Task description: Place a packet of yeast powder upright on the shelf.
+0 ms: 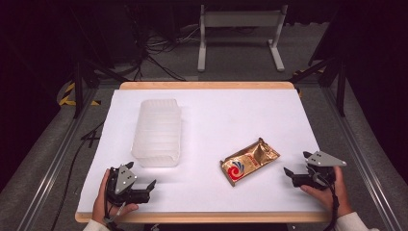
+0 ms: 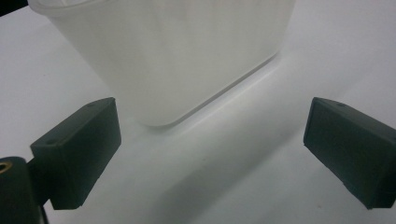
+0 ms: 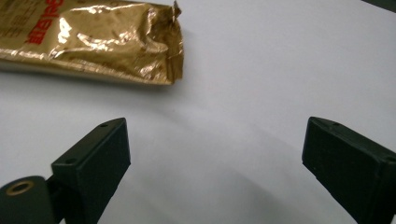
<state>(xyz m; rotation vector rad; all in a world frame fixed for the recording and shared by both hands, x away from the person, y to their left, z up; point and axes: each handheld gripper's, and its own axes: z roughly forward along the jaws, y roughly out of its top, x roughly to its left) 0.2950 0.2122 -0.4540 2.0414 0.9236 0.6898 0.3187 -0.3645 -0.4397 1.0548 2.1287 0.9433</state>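
A translucent white plastic box (image 1: 157, 132) stands on the left half of the white table (image 1: 231, 115). In the left gripper view, a near corner of the box (image 2: 182, 51) sits just beyond the jaws. My left gripper (image 1: 143, 179) (image 2: 210, 149) is open near the table's front left, a short way in front of the box, holding nothing. A gold foil packet with a red and blue logo (image 1: 249, 160) lies flat right of centre. The packet's crimped end (image 3: 102, 39) shows ahead and to the left of my open, empty right gripper (image 1: 298, 168) (image 3: 217, 168).
A wooden rim (image 1: 207, 85) edges the table. Beyond the far edge, a white stand with two legs (image 1: 240, 33) and loose cables (image 1: 159, 48) rest on the grey floor. Metal rails (image 1: 57, 159) run along both sides.
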